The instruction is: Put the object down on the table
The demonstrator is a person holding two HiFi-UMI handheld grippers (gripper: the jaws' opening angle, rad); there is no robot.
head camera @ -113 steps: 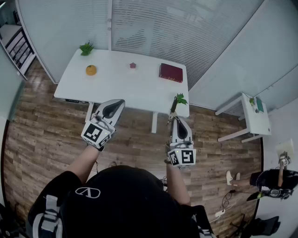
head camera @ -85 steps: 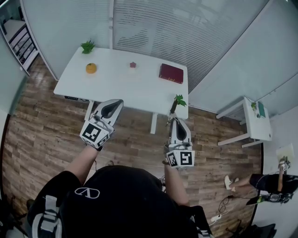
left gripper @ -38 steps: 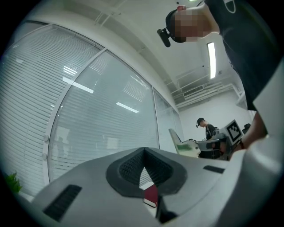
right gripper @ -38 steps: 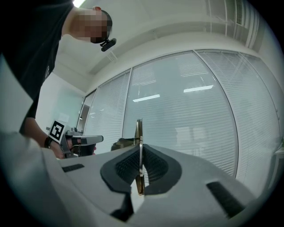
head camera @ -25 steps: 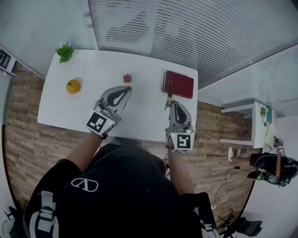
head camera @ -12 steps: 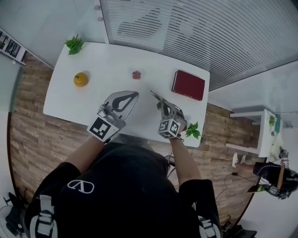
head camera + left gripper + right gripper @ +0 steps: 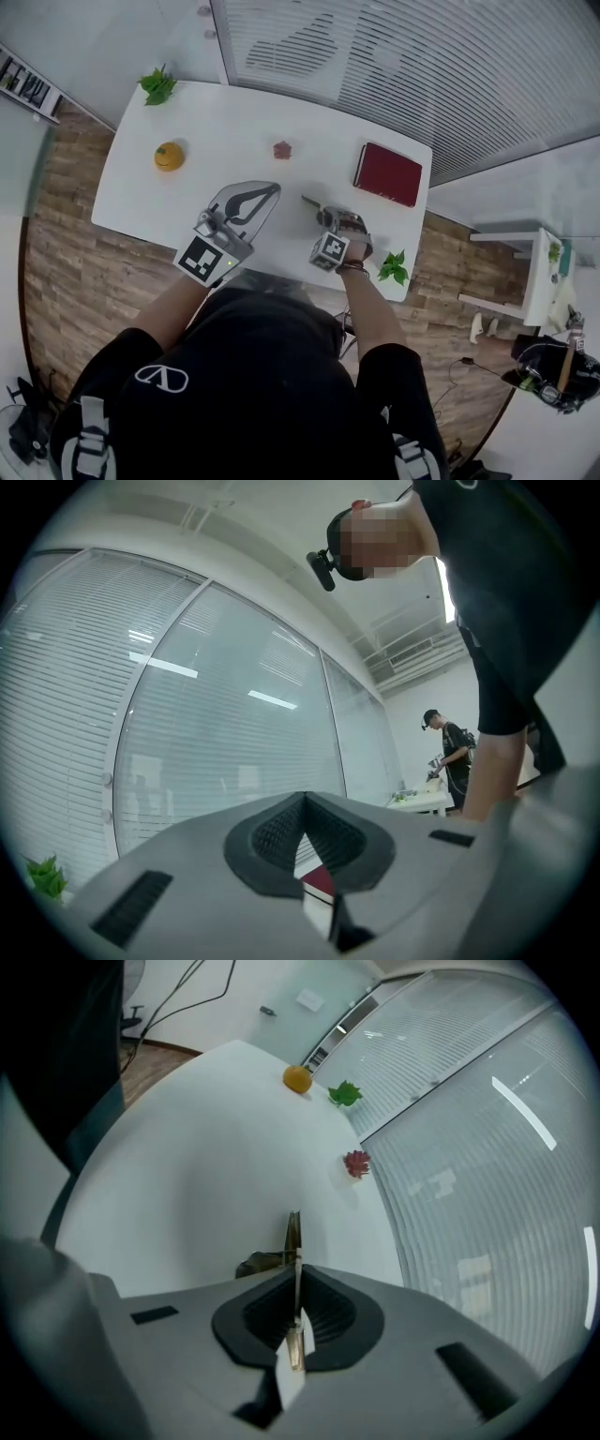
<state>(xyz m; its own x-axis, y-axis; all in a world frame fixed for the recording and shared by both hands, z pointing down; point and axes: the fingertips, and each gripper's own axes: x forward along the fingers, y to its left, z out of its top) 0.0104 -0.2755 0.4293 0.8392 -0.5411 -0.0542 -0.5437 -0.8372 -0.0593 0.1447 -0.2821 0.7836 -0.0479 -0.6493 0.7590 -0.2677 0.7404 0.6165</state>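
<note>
My right gripper (image 7: 322, 212) is shut on a thin brown strip (image 7: 309, 201) that pokes forward and left out of the jaws. It hangs low over the white table (image 7: 225, 131), near the front middle. In the right gripper view the strip (image 7: 293, 1237) stands on edge between the pads of that gripper (image 7: 296, 1274), its tip close to the tabletop; I cannot tell if it touches. My left gripper (image 7: 273, 187) hovers left of it, shut with nothing in it. The left gripper view shows that gripper (image 7: 305, 797) with its tips together.
On the table lie an orange (image 7: 169, 156), a small red object (image 7: 282, 149), a dark red book (image 7: 388, 174) at the right, a green sprig (image 7: 157, 84) at the far left corner and a leafy plant (image 7: 392, 267) at the front right corner. Blinds stand behind.
I have come up to the table. The right gripper has swung left and lower over the tabletop with the strip, which uncovers the corner plant. The left gripper has barely moved.
</note>
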